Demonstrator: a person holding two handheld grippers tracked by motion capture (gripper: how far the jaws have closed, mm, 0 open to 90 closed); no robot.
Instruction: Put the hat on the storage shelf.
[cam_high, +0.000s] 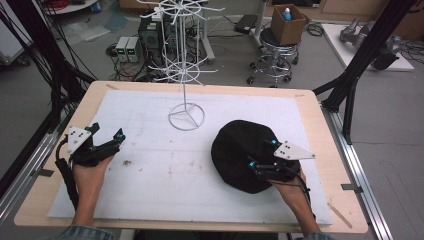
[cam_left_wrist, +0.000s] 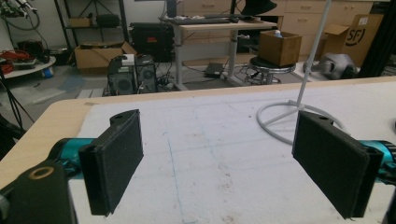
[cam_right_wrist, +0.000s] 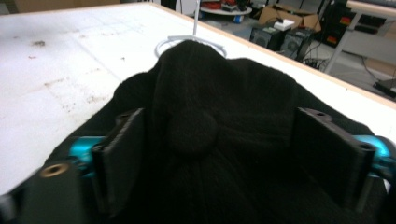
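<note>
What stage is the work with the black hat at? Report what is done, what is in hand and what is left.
Done: nothing visible yet; the black hat lies flat on the white mat, and the white rack carries nothing.

In hand: the right gripper is over the hat, jaws apart with fabric between them, not clamped.

Left: gripping, lifting, perhaps hanging it on the rack. The left gripper waits open above the mat.

High view looks down; gripper views skim the table (cam_high: 315, 105).

Readable: "SF" in dark letters on the side of a cardboard box (cam_left_wrist: 363, 33) at the far right of the left gripper view, on the floor beyond the surface. Nothing else legible.
</note>
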